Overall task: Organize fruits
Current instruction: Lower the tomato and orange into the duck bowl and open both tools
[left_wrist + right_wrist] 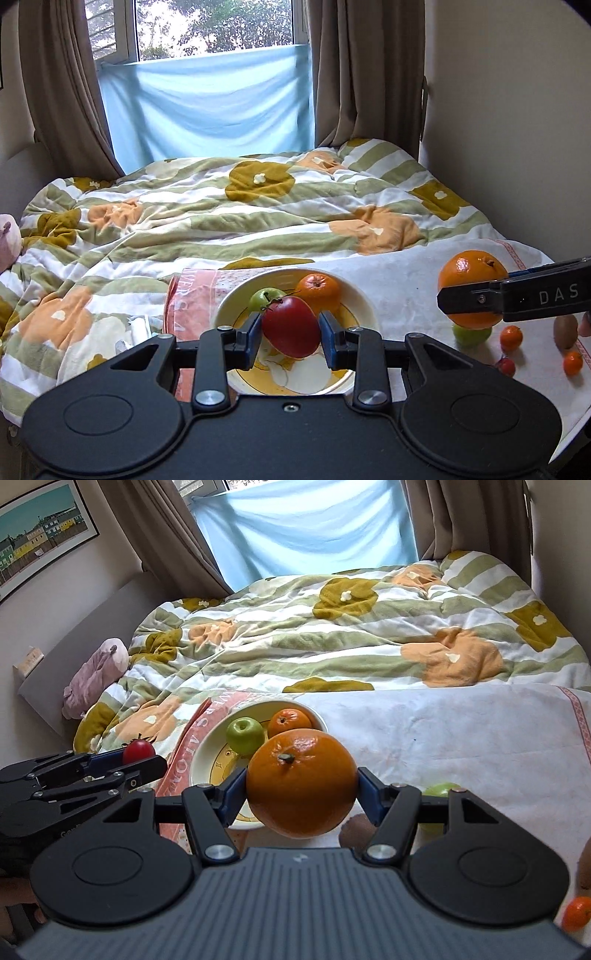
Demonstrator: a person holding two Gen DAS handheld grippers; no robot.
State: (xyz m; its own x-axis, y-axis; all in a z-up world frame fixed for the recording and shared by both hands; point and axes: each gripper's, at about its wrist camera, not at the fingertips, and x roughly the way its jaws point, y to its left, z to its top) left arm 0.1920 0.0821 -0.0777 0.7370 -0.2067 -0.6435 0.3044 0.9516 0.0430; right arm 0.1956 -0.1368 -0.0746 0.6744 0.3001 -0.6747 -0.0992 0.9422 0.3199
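- Red fruit [291, 327] is clamped in the left gripper [290, 334], above the bowl [364, 300].
- Orange [301, 783] is clamped in the right gripper [302, 788], short of the bowl.
- Risk: round skins may slip from the pads; simultaneous release may knock the bowl's apple [245, 735].
- Legible: "DAS" on right gripper; cloth [480, 731] lettering partly hidden.
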